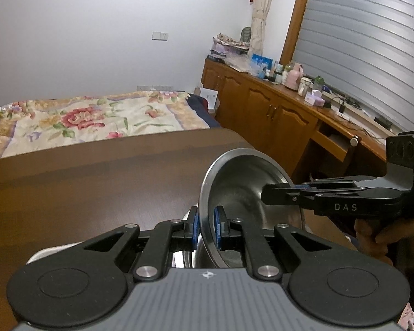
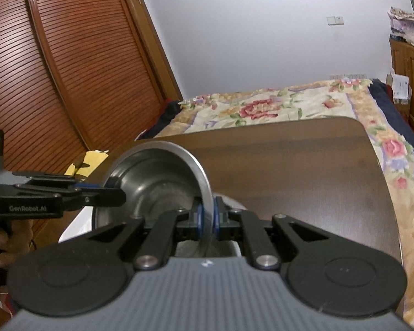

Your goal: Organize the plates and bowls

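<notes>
Steel bowl (image 1: 234, 193) lower centre, tilted (above table (image 1: 96, 187)); left gripper (image 1: 206, 227) and right gripper (image 2: 207, 218) clamped on opposite rims.

My left gripper (image 1: 205, 227) and right gripper (image 2: 207, 218) are both clamped on opposite rim edges of one steel bowl (image 1: 234, 193), held tilted above the table (image 1: 82, 187), so each blocks the other's path across the bowl. The far half of the table is bare and open to me; more metal dishes (image 1: 190, 259) sit directly under the bowl at the near edge. Past the table the bed (image 1: 96, 118) closes off the front, the cabinet (image 1: 262, 104) the right, the wardrobe (image 2: 55, 69) the left.
</notes>
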`<state>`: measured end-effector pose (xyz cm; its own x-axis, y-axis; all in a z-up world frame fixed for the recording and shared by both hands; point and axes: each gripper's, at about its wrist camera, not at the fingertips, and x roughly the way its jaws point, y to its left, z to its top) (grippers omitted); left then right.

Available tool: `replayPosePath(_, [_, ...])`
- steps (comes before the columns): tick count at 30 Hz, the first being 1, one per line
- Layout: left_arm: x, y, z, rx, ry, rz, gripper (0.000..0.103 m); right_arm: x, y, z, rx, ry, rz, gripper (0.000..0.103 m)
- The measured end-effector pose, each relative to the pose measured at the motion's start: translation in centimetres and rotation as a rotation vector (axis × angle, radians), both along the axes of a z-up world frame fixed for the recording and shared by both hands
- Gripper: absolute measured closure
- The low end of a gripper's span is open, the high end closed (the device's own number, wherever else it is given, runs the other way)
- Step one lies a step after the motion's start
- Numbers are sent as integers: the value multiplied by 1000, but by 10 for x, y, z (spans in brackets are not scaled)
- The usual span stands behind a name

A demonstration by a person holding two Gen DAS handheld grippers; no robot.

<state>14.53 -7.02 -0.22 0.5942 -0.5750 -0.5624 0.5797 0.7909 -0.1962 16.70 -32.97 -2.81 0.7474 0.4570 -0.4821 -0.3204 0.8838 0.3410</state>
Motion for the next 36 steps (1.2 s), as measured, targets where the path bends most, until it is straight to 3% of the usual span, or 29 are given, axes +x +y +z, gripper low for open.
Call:
replayPosePath(15, [-12, -6, -21, 43, 11, -1, 90, -12, 2, -15, -42, 5, -19, 93])
replayPosePath(36, [-12, -14, -36, 88, -4, 22, 90, -18, 16, -22, -187, -59, -46, 91])
